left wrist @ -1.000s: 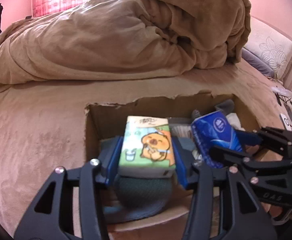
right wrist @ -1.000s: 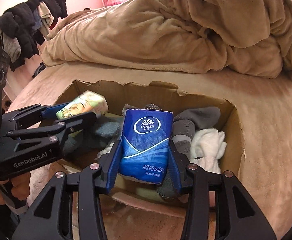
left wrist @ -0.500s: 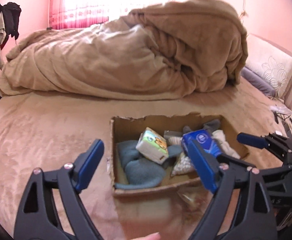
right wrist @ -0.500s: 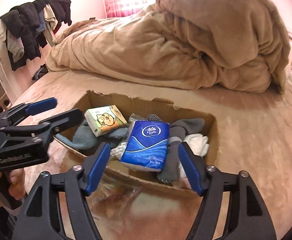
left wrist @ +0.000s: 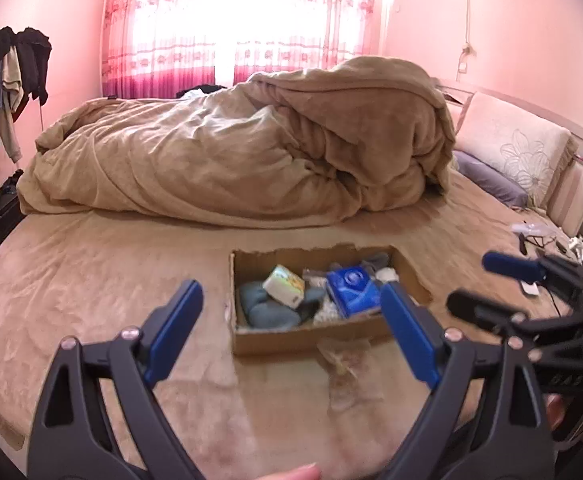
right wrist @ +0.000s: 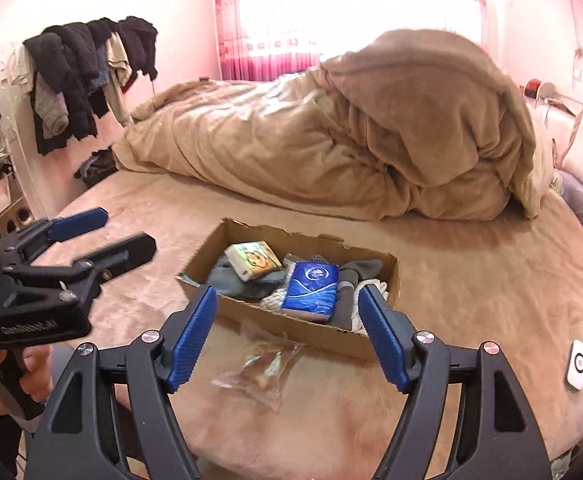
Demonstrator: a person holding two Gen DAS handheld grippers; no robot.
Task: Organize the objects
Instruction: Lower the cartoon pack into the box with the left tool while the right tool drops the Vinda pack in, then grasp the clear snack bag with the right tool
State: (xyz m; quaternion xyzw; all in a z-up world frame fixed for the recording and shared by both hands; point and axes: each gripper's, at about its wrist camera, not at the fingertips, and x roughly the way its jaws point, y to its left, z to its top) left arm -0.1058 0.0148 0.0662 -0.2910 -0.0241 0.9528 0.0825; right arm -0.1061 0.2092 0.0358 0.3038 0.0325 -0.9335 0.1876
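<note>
A cardboard box (right wrist: 291, 326) is seen on the bed (right wrist: 471, 280), with a blue tissue pack (right wrist: 311, 286) lying among socks (right wrist: 347, 284) – its logo is too small to be read – and a green cartoon-printed pack (right wrist: 253, 260) beside it. The left gripper (left wrist: 289, 320) is opening wide, nothing between the fingers; the right gripper (right wrist: 287, 332) is held wide, empty. A clear plastic bag (right wrist: 261, 368) lies just before the box. "GenRobot.AI" is faintly read on the left gripper's body.

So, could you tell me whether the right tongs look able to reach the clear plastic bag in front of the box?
Probably yes: the right tongs are open and the clear plastic bag lies uncovered.
</note>
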